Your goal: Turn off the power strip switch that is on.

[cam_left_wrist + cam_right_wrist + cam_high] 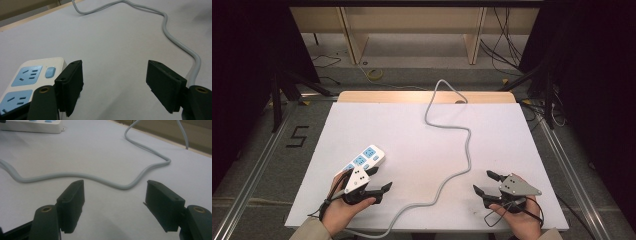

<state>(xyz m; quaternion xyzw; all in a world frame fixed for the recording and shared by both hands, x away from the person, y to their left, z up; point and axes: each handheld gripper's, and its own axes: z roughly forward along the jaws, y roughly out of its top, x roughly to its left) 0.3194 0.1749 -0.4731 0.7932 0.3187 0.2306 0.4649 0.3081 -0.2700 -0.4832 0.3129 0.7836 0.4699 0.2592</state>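
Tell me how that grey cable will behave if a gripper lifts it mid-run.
The grey cable lies in loose curves across the white table, so it would probably sag on both sides of the jaws rather than stay stiff. Its round, smooth-looking sheath may slip or twist in the grip. One end seems to lead toward the power strip, which might get dragged.

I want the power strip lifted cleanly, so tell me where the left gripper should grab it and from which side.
Grip the power strip across its narrow width, near the middle of its long body, coming down from above. It lies flat with sockets up, so its two long side walls give the pads parallel faces. The left gripper is open beside its near end. Avoid the end where the cable leaves.
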